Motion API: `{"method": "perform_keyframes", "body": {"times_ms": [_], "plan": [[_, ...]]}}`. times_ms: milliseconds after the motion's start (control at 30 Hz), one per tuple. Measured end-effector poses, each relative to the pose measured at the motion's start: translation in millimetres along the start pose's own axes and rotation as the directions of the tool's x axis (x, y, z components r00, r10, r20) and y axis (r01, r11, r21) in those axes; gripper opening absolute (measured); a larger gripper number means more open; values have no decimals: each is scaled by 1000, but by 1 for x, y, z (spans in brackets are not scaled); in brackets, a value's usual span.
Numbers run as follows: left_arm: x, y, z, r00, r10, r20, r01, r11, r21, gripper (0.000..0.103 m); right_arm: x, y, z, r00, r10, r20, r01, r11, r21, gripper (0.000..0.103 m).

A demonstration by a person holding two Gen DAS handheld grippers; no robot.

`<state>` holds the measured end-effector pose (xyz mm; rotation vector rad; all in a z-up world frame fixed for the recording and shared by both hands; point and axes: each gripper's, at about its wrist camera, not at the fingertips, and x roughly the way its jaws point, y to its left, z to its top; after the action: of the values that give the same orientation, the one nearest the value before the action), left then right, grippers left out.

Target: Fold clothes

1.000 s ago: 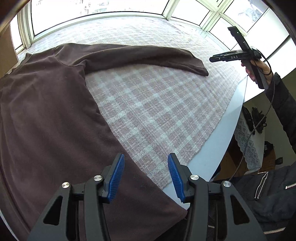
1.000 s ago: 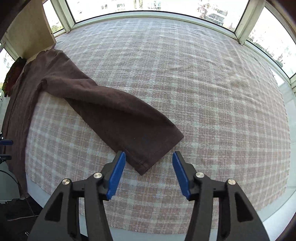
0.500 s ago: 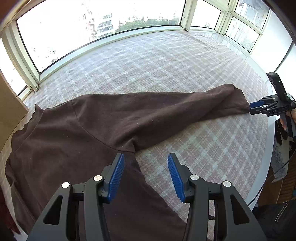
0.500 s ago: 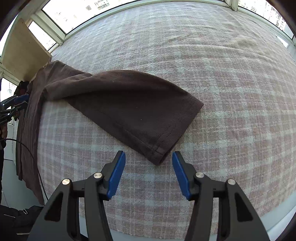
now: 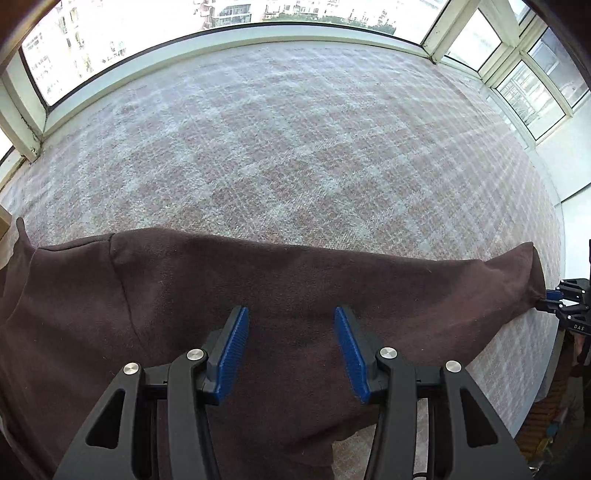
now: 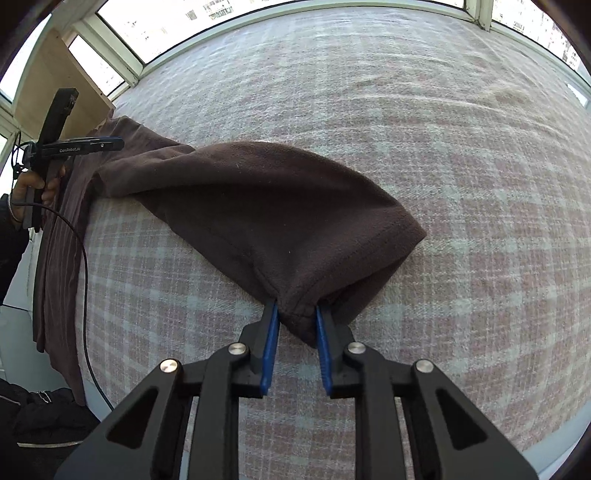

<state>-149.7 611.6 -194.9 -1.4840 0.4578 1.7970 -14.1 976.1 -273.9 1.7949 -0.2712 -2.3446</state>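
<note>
Left gripper (image 5: 291, 347) above a brown long-sleeved top (image 5: 147, 302) on a plaid blanket (image 5: 295, 147)

Its blue-padded jaws stand apart over the sleeve, gripping nothing. The sleeve stretches rightward to its cuff (image 5: 537, 273), where the right gripper (image 5: 554, 301) pinches the fabric at the frame's edge. Windows (image 5: 110, 33) ring the blanket's far side.

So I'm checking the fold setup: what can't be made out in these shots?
- Left wrist view: the shirt body runs off the left and bottom edges; the left tongs hide its middle.
- Right wrist view: the cuff tip sits between the right tongs; the far hem is too small to make out.
</note>
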Motion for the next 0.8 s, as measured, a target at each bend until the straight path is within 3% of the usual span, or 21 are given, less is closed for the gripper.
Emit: {"method": "perform_keyframes", "body": {"times_ms": [133, 333, 433, 600, 733, 800], "plan": [[5, -5, 5, 1000, 19, -8, -19, 999, 33, 47, -1, 6, -2, 1000, 9, 0, -9, 999, -37, 9], [10, -13, 6, 1000, 22, -16, -21, 997, 74, 56, -41, 28, -11, 998, -55, 33, 61, 981, -182, 8], [12, -18, 7, 1000, 25, -12, -24, 996, 89, 60, -53, 35, -31, 992, -104, 69, 119, 951, -287, 8], [16, -23, 8, 1000, 22, -14, -20, 995, 95, 63, -33, 39, -67, 989, -148, 9, 141, 922, -361, 8], [7, -23, 5, 1000, 11, -18, -10, 996, 86, 62, -52, 47, -70, 981, -162, 106, 190, 913, -360, 7], [-3, -30, -1, 1000, 1, -10, 0, 993, 117, 62, -46, 41, -77, 981, -181, 68, 193, 917, -348, 7]]}}
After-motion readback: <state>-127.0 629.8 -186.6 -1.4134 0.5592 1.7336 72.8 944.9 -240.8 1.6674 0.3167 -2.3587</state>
